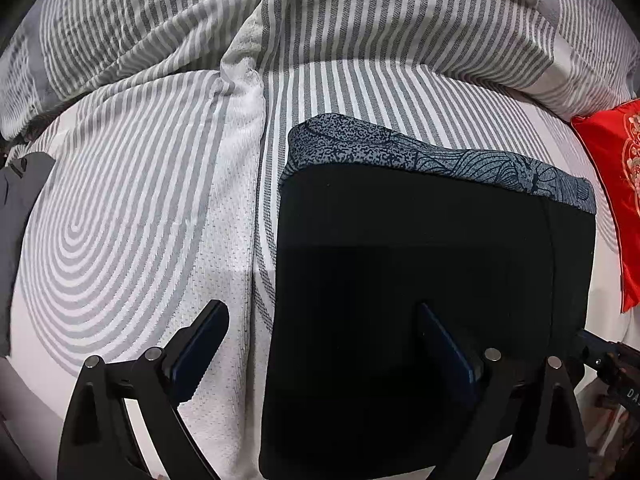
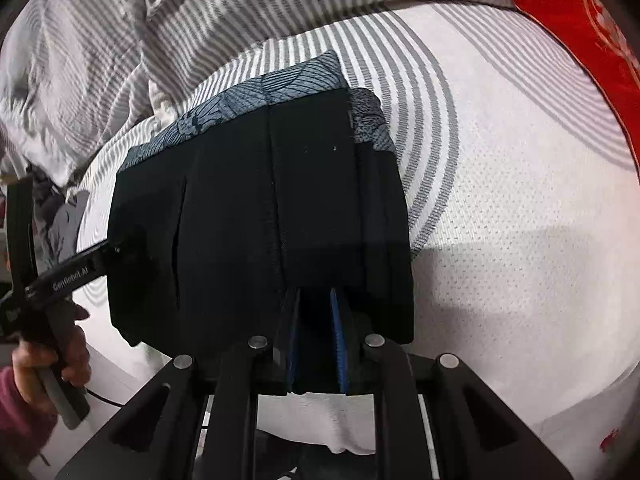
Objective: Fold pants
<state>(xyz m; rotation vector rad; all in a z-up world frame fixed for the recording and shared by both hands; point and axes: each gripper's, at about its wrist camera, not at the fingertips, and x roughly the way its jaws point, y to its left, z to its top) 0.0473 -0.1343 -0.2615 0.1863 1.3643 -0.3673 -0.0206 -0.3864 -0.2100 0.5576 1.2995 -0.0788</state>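
Nearest the left wrist lens, the left gripper (image 1: 320,344) stands with its jaws spread wide, one blue-padded finger over the bare striped mattress (image 1: 132,208) and the other over the near edge of the folded black pants (image 1: 416,264), pressing on nothing. The pants lie as a squarish stack on the mattress, a blue patterned band (image 1: 440,160) along their far edge, with a rumpled striped blanket (image 1: 360,28) beyond and a red cushion (image 1: 616,184) at the right. In the right wrist view, the right gripper (image 2: 316,320) pinches the near edge of the pants between its close-set pads, while at far left a hand (image 2: 48,360) grips the other gripper's handle.
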